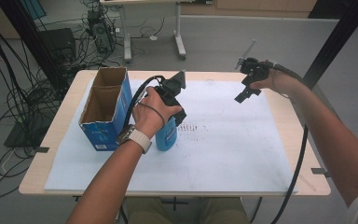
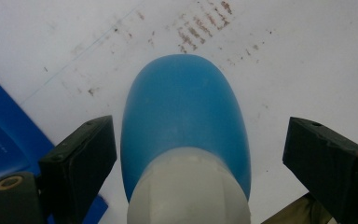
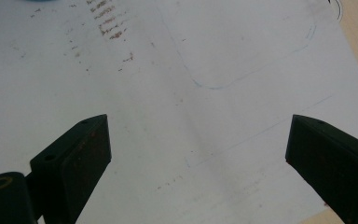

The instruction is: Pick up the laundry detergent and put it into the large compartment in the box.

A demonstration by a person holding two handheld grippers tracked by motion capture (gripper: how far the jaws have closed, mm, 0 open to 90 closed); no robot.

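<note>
White paper covers the table [image 1: 223,158], and on it stands a blue bottle [image 2: 186,112] with a white cap, just beside a blue cardboard box [image 1: 105,109]. Around the bottle sits the left gripper [image 2: 198,158], jaws wide apart — no grab yet, I think. Far off, the right gripper [image 3: 198,154] hangs open over bare paper. Behind the table, cables lie on a grey floor.

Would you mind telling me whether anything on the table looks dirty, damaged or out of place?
The white sheet covering the table carries rows of brownish smudges just beyond the blue bottle, which stands upright between the open jaws of the left tool. The blue carton stands open-topped beside it. Nothing is spilled or tipped.
</note>
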